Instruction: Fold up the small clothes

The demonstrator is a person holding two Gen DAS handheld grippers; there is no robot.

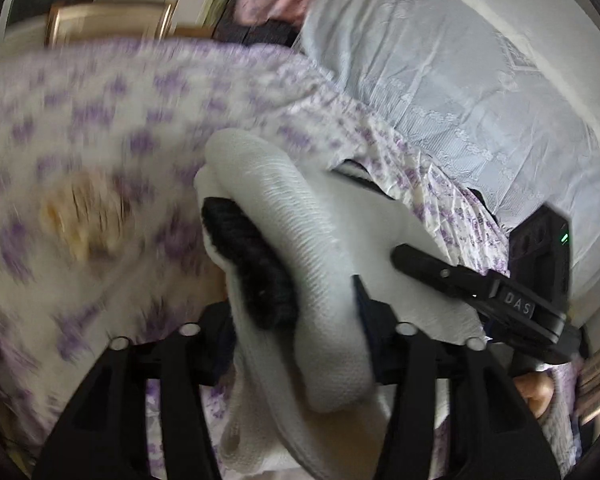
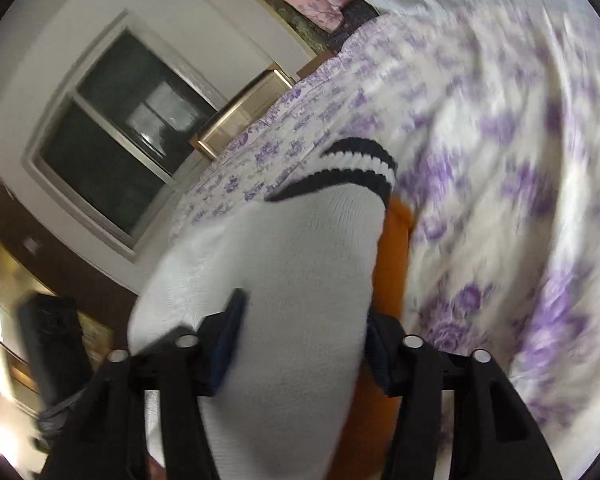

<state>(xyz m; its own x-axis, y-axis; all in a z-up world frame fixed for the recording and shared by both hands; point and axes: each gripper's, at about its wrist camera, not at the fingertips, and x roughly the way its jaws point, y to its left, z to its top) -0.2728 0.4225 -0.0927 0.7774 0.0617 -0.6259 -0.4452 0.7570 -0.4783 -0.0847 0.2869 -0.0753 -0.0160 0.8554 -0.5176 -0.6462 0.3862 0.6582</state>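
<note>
A white ribbed sock with black stripes hangs bunched over the purple-flowered bedspread. My left gripper is shut on it, and the fabric fills the gap between the jaws. In the left wrist view the sock's white cloth runs right to a black finger of my right gripper. The right wrist view shows the same sock, its two black cuff stripes pointing away, with my right gripper shut on it and both blue pads against the knit. The sock hides much of both pads.
An orange cloth lies just behind the sock on the bedspread. A blurred tan patch sits on the spread at left. A pale blue cover, a wooden frame and a window lie beyond. A hand shows at lower right.
</note>
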